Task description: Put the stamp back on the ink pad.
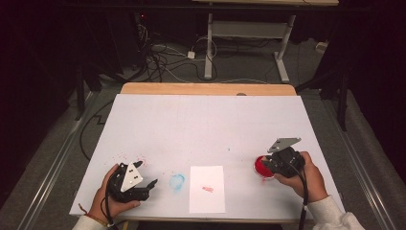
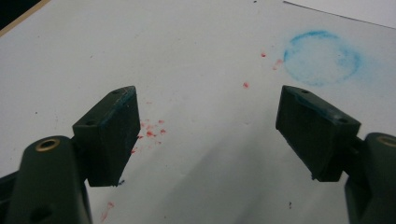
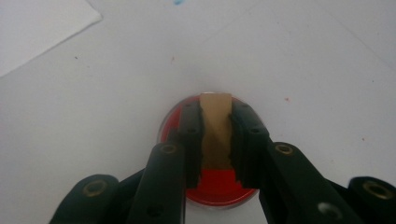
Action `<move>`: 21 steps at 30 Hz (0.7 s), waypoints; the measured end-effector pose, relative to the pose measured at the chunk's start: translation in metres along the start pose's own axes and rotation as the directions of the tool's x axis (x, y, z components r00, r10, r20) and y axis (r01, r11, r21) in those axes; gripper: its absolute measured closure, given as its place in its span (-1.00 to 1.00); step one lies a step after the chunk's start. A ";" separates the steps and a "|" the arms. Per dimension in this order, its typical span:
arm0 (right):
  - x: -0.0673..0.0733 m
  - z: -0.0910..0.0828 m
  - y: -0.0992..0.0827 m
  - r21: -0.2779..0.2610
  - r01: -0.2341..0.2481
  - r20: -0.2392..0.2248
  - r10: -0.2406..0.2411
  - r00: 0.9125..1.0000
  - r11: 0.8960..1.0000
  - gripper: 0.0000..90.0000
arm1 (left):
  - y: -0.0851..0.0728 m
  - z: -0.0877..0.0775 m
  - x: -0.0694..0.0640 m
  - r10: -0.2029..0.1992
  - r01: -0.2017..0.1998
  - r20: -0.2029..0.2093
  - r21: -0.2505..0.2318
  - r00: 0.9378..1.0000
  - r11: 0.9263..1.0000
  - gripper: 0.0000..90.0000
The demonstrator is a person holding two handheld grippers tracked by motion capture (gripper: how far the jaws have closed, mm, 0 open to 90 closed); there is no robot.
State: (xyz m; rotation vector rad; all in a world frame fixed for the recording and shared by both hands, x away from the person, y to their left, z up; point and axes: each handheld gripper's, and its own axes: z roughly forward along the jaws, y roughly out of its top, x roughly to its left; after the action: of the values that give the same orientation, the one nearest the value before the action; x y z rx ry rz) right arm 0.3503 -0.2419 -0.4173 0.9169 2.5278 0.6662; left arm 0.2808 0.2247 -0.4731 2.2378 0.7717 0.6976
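Red ink fills a small round dish [image 3: 212, 182] that sits on the white tabletop [image 1: 206, 124] near its right front corner, and the right gripper [image 3: 215, 140] hovers directly above it. That gripper's jaws are clamped narrow on a tan, block-shaped stamp [image 3: 215, 126], which stands between them with its long axis running along the jaws toward the dish. From the high view, the stamp's lower end looks just over the red pad or already touching it; which of the two I cannot tell.

A white sheet of paper [image 1: 207, 188] lies flat at the front middle of the tabletop, to the left of the dish, with a small red mark [image 1: 207, 189] on it. The right hand [image 1: 306, 179] is the nearer one to both dish and paper.

At the front left, the left gripper [image 2: 208, 126] rests low with its jaws spread wide and nothing between them. A faint blue ring [image 2: 322, 58] stains the tabletop just beyond it, among red specks.
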 end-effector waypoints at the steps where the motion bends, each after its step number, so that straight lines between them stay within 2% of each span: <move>1: 0.000 0.002 -0.001 0.006 -0.008 -0.002 0.008 1.000 1.000 0.69 | 0.000 0.000 0.000 -0.001 0.001 0.000 -0.001 1.000 1.000 -0.53; 12: -0.002 0.016 -0.006 0.056 -0.011 -0.019 0.012 1.000 0.998 0.69 | 0.000 0.000 0.000 0.000 0.000 0.001 0.000 1.000 1.000 -0.53; 21: -0.003 0.017 -0.006 0.055 -0.027 -0.025 0.029 0.999 0.998 0.69 | 0.000 0.000 0.000 0.004 -0.004 0.002 0.003 1.000 1.000 -0.53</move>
State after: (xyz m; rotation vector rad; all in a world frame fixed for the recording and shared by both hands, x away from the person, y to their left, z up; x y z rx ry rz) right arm 0.3581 -0.2429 -0.4343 0.9701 2.5715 0.6238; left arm 0.2811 0.2248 -0.4730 2.2426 0.7686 0.6966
